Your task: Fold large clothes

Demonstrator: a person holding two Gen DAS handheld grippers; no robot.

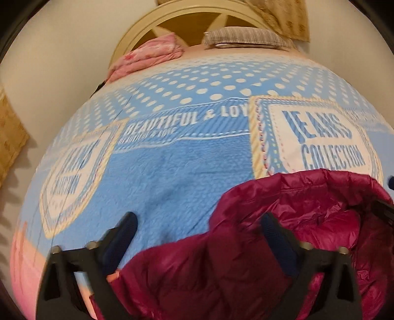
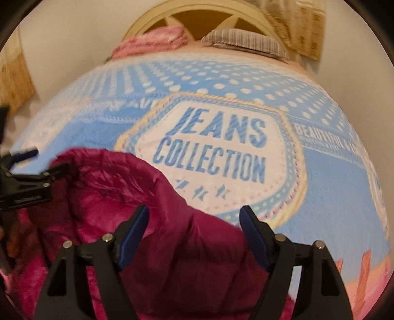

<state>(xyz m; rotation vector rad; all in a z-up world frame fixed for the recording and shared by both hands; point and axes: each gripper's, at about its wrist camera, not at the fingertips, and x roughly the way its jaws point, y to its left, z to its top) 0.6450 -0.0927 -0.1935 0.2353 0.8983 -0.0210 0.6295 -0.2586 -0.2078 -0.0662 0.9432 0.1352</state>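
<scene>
You have one jacket, a magenta quilted puffer, lying bunched on the bed at its near edge. In the left wrist view it fills the lower right; in the right wrist view it fills the lower left.

Your left gripper stands spread. Its left finger sits over bare blue cover, its right finger over the jacket. The jacket's edge runs under the gap, but neither pad presses on it. In the right wrist view that same gripper shows at the far left, beside the jacket's raised fold.

Your right gripper is also spread. The jacket lies below and between its two blue-padded fingers; the pads are not closed on the cloth. Motion blur softens both views, so fine contact is hard to judge.

The bed's cover is one blue blanket with white dots and printed lettering. You can count two shield-shaped "JEANS COLLECTION" patches in the left wrist view, one at left and one at right, with a "BEAUTIFUL & LOV" band between them.

At the far end sit one pink folded blanket and one striped pillow against one cream arched headboard. Tan curtain cloth hangs at upper right.
</scene>
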